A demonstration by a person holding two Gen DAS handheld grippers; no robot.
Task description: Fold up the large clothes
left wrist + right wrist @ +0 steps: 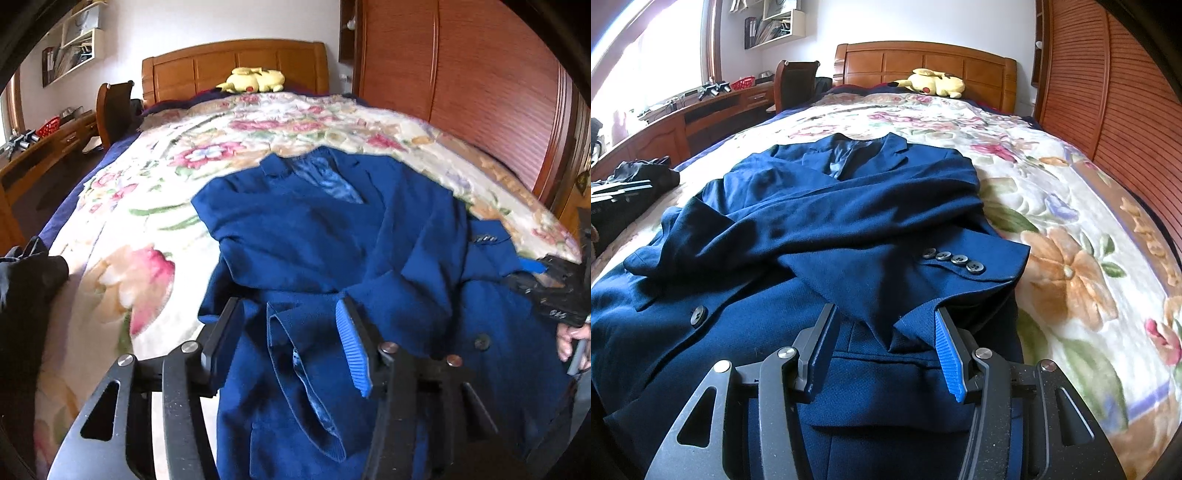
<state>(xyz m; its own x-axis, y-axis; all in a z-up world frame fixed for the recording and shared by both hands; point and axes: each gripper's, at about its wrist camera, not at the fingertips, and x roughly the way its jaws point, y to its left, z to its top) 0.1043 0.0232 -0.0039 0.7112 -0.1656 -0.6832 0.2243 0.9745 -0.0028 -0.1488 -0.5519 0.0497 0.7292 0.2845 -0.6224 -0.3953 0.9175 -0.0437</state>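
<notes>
Navy blazer (pixel 820 229) spread face-up on floral bedspread (pixel 1071 206), sleeves crossed over chest, collar twd headboard. Left claw (pixel 291 336) jaws apart above rumpled hem fold, nothing clamped; right claw (pixel 886 343) jaws apart astride lower front w/ cloth betw pads, no visible pinch. Looks soft but weighty: lined wool-type fabric, likely to slump and slide on lining. Best grip prob at both hem corners, clear of cuff buttons (pixel 953 260), for fold twd collar.
</notes>
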